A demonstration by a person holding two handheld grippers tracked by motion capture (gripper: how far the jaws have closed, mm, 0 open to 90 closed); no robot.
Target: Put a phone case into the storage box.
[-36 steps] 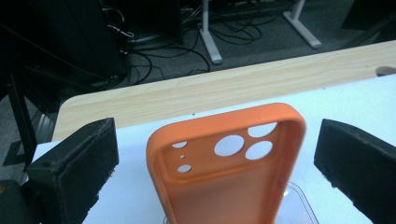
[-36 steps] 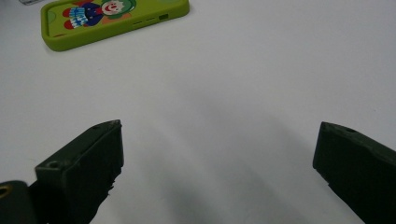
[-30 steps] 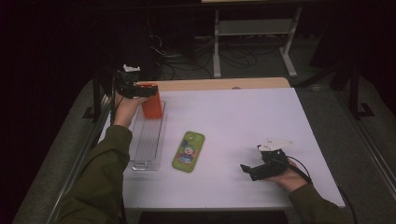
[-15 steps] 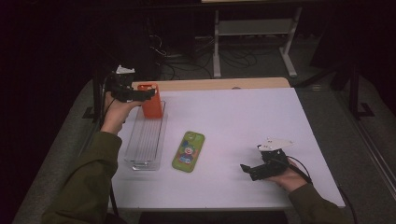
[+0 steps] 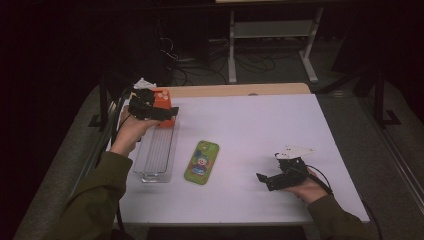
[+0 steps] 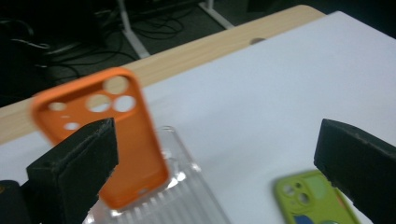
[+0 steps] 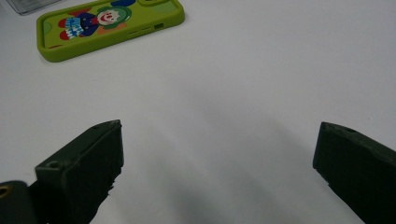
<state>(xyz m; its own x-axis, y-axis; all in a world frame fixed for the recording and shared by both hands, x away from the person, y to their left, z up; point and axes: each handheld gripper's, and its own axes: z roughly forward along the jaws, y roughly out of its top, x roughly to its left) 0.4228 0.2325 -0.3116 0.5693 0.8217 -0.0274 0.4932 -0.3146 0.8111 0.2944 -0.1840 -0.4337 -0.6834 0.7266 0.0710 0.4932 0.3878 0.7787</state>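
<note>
An orange phone case (image 5: 164, 99) stands upright at the far end of a clear ridged rack (image 5: 155, 155) on the table's left side. My left gripper (image 5: 169, 113) hovers right at it, open; in the left gripper view the orange case (image 6: 112, 140) rises just behind the left jaw and leans in the rack (image 6: 187, 200), with nothing between the jaws (image 6: 215, 154). A green cartoon phone case (image 5: 202, 162) lies flat mid-table, beside the rack. My right gripper (image 5: 262, 179) rests low at the front right, open, with the green case (image 7: 107, 23) ahead of it.
The white table top (image 5: 260, 125) ends in a wooden strip (image 5: 240, 90) at the far edge. Beyond it stand a metal stand (image 5: 272, 35) and loose cables on a dark floor.
My left hand has drawn slightly back and down at the orange case, which stays in the rack. The right gripper has not moved.
</note>
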